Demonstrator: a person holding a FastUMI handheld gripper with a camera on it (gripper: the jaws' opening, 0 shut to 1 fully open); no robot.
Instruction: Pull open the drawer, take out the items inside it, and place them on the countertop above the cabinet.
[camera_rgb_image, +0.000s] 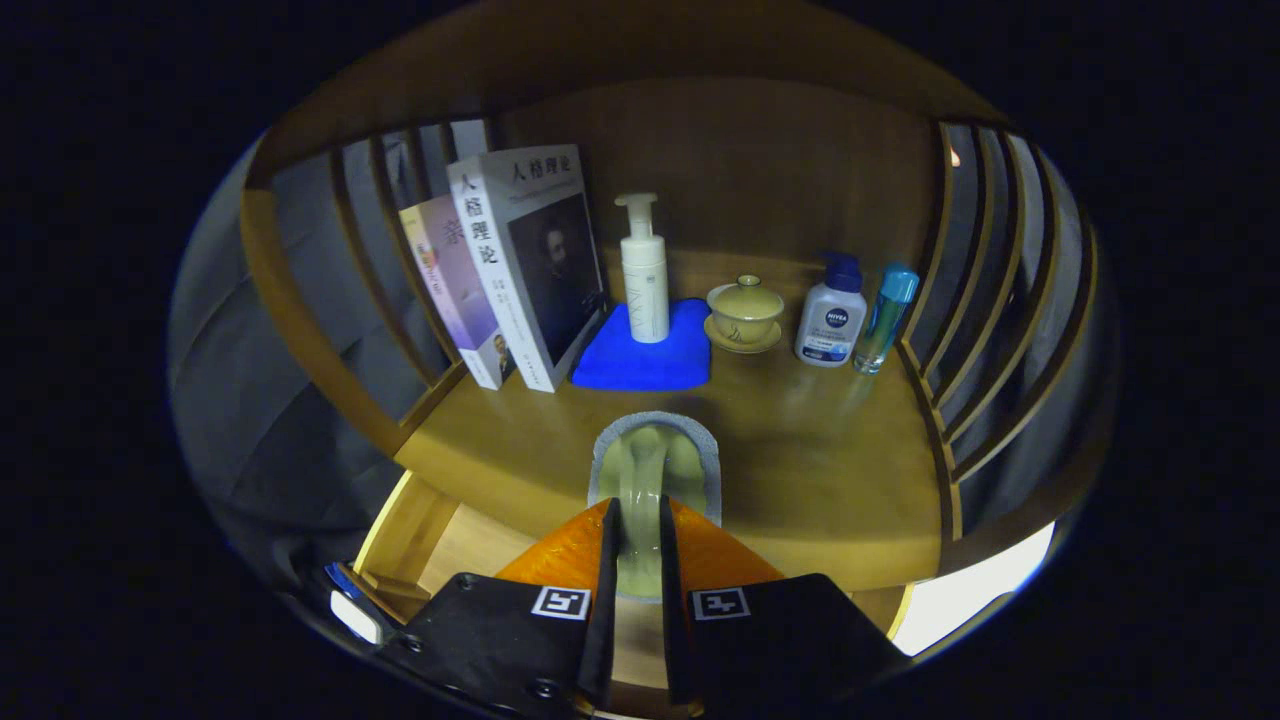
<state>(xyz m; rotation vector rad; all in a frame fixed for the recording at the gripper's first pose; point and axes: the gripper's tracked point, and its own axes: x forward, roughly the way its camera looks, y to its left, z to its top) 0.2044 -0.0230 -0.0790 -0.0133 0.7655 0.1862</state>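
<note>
My gripper (638, 505) is shut on a pale green pad with a grey rim (655, 460). The pad bends into a fold where the two orange fingers (560, 555) pinch it. It hangs just above the front part of the wooden countertop (820, 470), with its far end reaching out over the wood. Below the countertop's front edge, left of the fingers, the pale wooden inside of the open drawer (450, 550) shows. A small white and blue thing (352, 612) lies at the drawer's near left corner; what it is I cannot tell.
At the back of the countertop stand two leaning books (520, 260), a white pump bottle (644, 275) on a blue cloth (645, 360), a yellow lidded cup on a saucer (745, 312), a white bottle with a blue pump (832, 318) and a slim blue-capped bottle (886, 315). Slatted wooden sides (1000, 300) flank the shelf.
</note>
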